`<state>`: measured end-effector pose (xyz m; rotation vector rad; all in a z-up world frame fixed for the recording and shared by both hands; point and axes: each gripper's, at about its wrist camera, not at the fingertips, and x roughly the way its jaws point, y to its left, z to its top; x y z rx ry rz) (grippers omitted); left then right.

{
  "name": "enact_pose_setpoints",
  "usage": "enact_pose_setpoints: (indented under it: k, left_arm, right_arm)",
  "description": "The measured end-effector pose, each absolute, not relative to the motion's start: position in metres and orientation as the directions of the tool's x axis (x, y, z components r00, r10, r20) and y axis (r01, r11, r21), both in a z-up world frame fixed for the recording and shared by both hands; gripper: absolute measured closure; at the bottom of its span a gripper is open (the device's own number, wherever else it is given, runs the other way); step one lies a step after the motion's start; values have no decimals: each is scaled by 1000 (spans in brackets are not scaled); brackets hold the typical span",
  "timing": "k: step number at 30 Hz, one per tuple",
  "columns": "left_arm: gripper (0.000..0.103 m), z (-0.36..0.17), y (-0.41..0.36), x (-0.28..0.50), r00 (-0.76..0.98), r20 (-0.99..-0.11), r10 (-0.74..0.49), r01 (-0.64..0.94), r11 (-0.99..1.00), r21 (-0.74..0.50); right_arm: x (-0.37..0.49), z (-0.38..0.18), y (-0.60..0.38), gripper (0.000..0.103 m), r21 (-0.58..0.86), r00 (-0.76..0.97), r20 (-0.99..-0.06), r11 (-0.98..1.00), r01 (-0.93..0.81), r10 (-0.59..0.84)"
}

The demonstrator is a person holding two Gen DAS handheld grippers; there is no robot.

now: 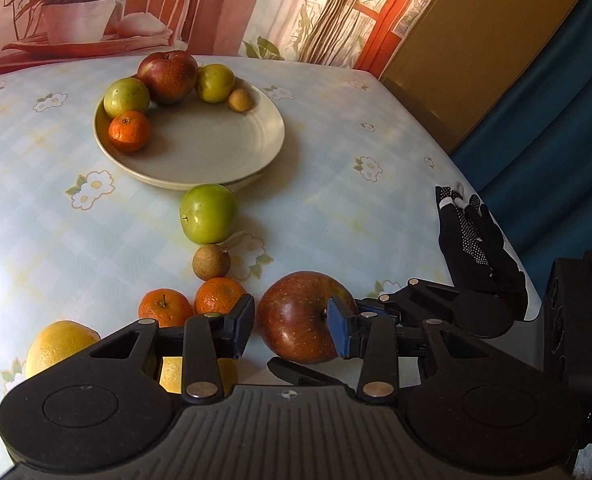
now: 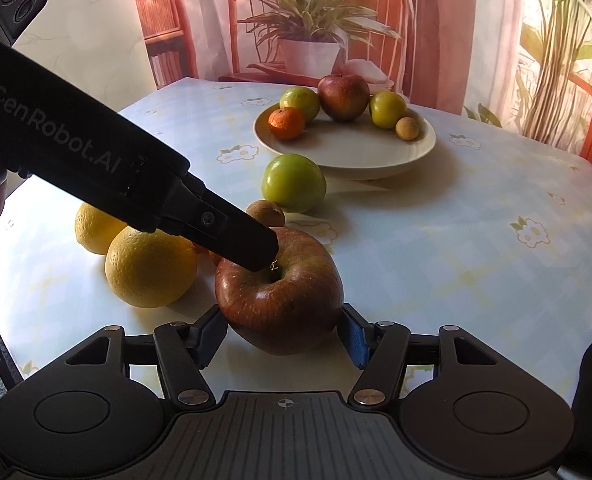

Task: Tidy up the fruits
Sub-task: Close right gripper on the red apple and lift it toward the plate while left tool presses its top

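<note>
Closest up: right gripper (image 2: pixel 281 336), blue pads flanking the big red apple (image 2: pixel 279 300) on the table (image 2: pixel 456 260), contact unclear. Only from the right: left gripper (image 2: pixel 255 254) pinching that apple at the stem dimple. Only from the left: two oranges (image 1: pixel 165 308), black glove (image 1: pixel 476 240).

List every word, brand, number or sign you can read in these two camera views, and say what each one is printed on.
"GenRobot.AI": pale lettering along the black body of the left gripper, seen in the right wrist view.
No other words or numbers can be read; each gripper's base bears only a small crosshair mark, and the fruits, plate and tablecloth carry no text.
</note>
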<state>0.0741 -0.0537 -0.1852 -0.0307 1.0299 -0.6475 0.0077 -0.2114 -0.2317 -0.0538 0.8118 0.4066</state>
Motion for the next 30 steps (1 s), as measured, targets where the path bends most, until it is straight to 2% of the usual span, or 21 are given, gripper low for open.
enact_pose_setpoints:
  k: [20, 30]
  left_arm:
    - [63, -194, -55, 88, 295, -783, -548, 480, 793, -374]
    - [63, -147, -62, 97, 383, -727, -570, 535, 779, -328]
  right_arm:
    - [9, -230, -216, 48, 131, 618, -708, 923, -361, 342]
    - [28, -189, -229, 48, 114, 676, -649, 923, -368, 349]
